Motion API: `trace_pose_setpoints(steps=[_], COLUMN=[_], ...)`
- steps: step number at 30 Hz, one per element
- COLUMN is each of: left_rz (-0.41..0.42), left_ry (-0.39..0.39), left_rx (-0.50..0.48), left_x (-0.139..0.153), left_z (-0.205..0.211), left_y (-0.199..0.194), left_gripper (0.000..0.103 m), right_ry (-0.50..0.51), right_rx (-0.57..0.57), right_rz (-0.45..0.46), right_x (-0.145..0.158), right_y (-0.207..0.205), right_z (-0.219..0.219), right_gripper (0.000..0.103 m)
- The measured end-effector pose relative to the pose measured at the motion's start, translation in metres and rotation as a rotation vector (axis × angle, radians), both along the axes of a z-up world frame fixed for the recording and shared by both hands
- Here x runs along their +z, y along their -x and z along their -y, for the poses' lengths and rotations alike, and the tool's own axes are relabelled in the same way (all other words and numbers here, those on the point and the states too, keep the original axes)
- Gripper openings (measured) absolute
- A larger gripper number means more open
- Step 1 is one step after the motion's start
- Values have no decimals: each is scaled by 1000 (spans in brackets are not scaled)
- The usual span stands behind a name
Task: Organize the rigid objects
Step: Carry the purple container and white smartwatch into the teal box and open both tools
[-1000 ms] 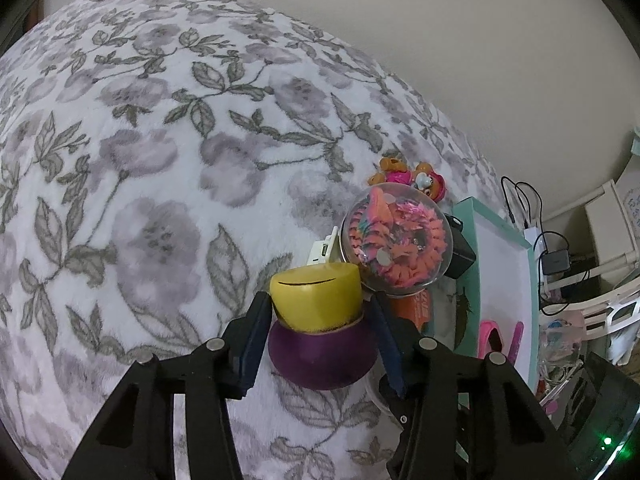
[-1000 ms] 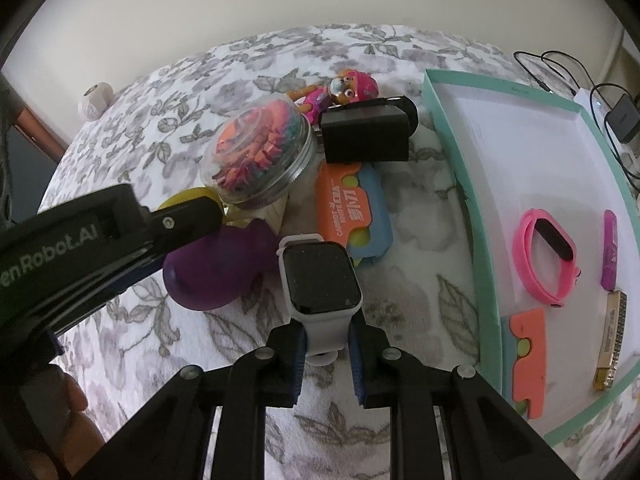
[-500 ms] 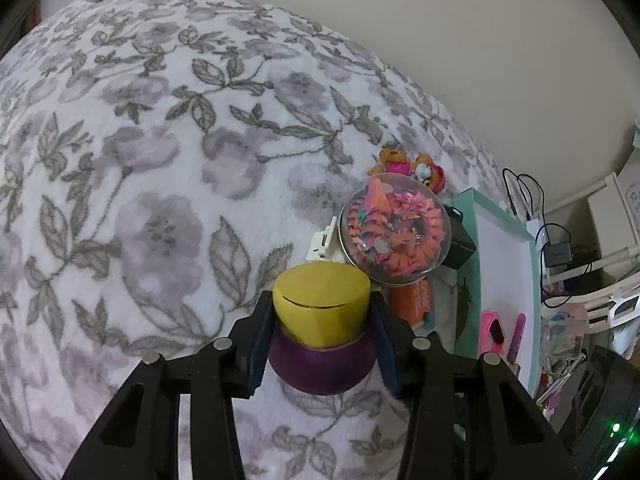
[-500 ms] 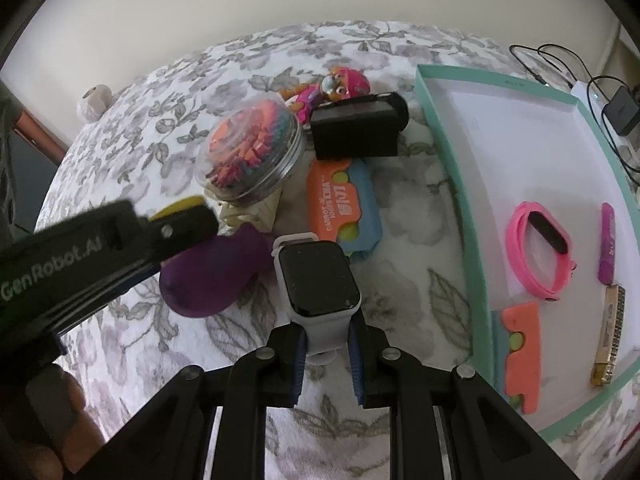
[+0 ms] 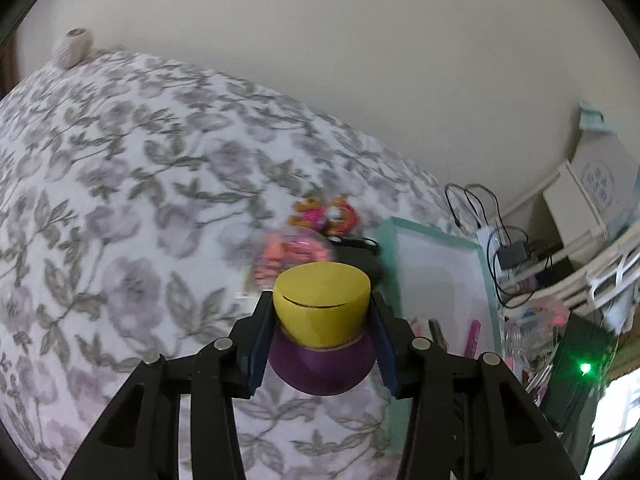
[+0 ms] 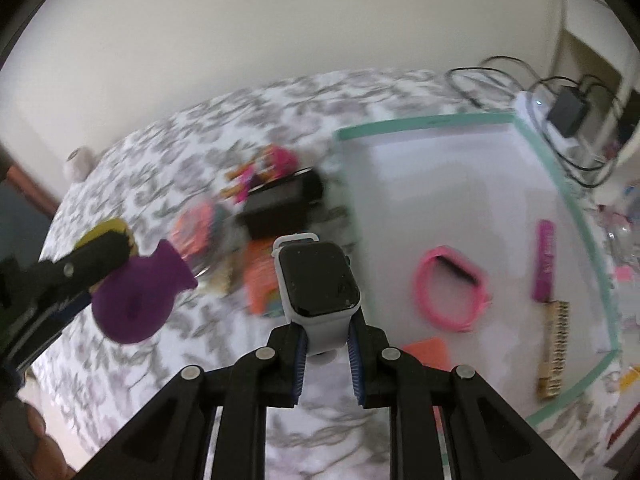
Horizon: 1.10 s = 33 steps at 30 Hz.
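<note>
Grippers are both loaded above the floral blanket (image 5: 132, 216). The left gripper (image 5: 320, 320) pinches a purple toy (image 5: 320, 368) with a yellow cap (image 5: 320, 296); its jaws have just been closing a little onto the toy, and the pads press on both sides. In the right wrist view this toy (image 6: 136, 300) hangs in the air, clear of the blanket. The right gripper (image 6: 326, 344) is pressed together on the strap of a white watch (image 6: 318, 284), with the dark screen facing up. Just right of the watch lies a teal tray (image 6: 580, 216), and in it a pink band (image 6: 452, 300), a pink bar (image 6: 544, 260) and a comb (image 6: 554, 352). Other toys behind are blurred.
</note>
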State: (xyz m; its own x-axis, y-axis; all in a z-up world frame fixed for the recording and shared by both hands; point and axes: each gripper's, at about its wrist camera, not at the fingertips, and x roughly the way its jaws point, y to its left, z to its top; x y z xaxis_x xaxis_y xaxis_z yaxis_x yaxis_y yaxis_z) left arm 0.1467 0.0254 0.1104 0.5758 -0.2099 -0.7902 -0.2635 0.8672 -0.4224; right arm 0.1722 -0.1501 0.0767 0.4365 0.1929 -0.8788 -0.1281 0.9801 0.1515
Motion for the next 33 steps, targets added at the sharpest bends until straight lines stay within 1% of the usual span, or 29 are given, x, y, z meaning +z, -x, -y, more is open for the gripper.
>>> trace_pose_setpoints(steps=[3,7,11,15,17,20,26,29,30,32,33], left_rz=[26,52,72,86,92,66,7,8,4,7,14], left_ry=[16,-19,-24,-53,-86,-106,-107,-88,-84,-65,-55], left_rx=[-50,-106,-174,-228,-259,-272,-267,-259,-257,-248,-244], left_x=[0,1,-3,-13,-19,-32,-57,-58,-58,-54,-50], left_z=[24,55,85,109,122,130,135,133,132,130,128], left_y=[-16,-37,-62,-80,-90,-101,-109,-108,-107,-105,-103], left_gripper=[47,47,47,47,47,47,48,48,51,60,61], right_ry=[-4,3,7,15,19,23,24,37,41,42,46], right_rx=[-51,-125,-190,-232,-237,-248,-248,-250,-247,-249,-251], right_rz=[34,70,68,64,64,55,26,18,16,14,8], right_x=[6,9,-3,-15,-21,-32,-43,-41,-40,-39,-37], right_y=[-11,-28,-47,-62,-67,-71,-72,-72,-71,-70,-69], right_z=[20,49,77,98,102,108,113,113,113,113,113], right_gripper=[20,20,20,20,20,20,20,21,21,21,21])
